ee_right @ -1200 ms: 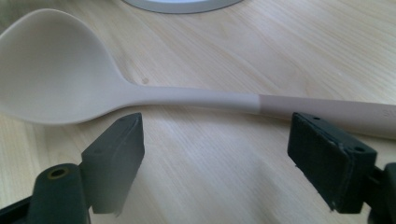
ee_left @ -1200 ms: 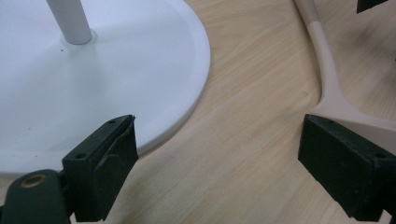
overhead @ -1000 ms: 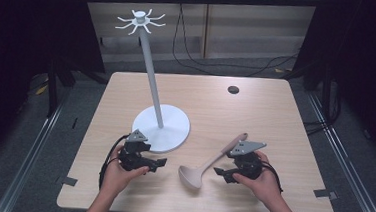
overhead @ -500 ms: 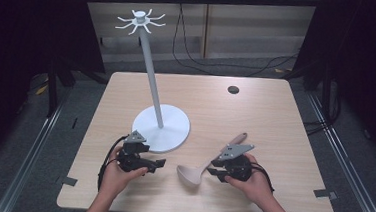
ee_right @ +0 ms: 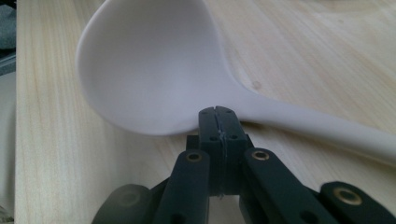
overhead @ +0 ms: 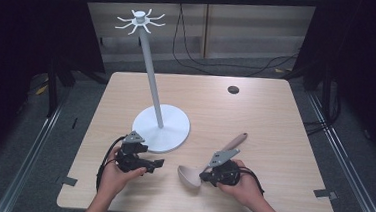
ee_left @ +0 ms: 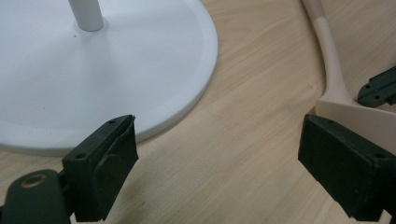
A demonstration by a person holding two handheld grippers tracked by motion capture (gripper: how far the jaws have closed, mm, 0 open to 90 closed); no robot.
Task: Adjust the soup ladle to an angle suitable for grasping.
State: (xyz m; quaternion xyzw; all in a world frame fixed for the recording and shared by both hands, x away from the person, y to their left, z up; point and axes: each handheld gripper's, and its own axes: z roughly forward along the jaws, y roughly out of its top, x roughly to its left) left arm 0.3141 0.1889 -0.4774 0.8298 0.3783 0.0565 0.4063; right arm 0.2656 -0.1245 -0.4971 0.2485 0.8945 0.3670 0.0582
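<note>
A beige ladle (overhead: 189, 176) lies on the wooden table (overhead: 275, 122), bowl toward the front edge and handle pointing to the back right. My right gripper (overhead: 203, 176) is shut, its jaws pressed together with nothing between them, and their tips sit against the ladle (ee_right: 149, 70) where bowl meets handle. My left gripper (overhead: 157, 163) is open, its jaws wide apart over bare wood. In the left gripper view (ee_left: 217, 158), the white stand's base (ee_left: 93, 70) lies ahead on the left and the ladle (ee_left: 331, 70) on the right.
A white stand (overhead: 150, 73) with a round base (overhead: 172, 130) and hooks at its top rises at the table's middle left. A small black disc (overhead: 233, 89) lies near the back edge. Cables run across the floor behind the table.
My right gripper has slid left along the ladle's handle to the edge of its bowl. The ladle and my left gripper have stayed about where they were.
</note>
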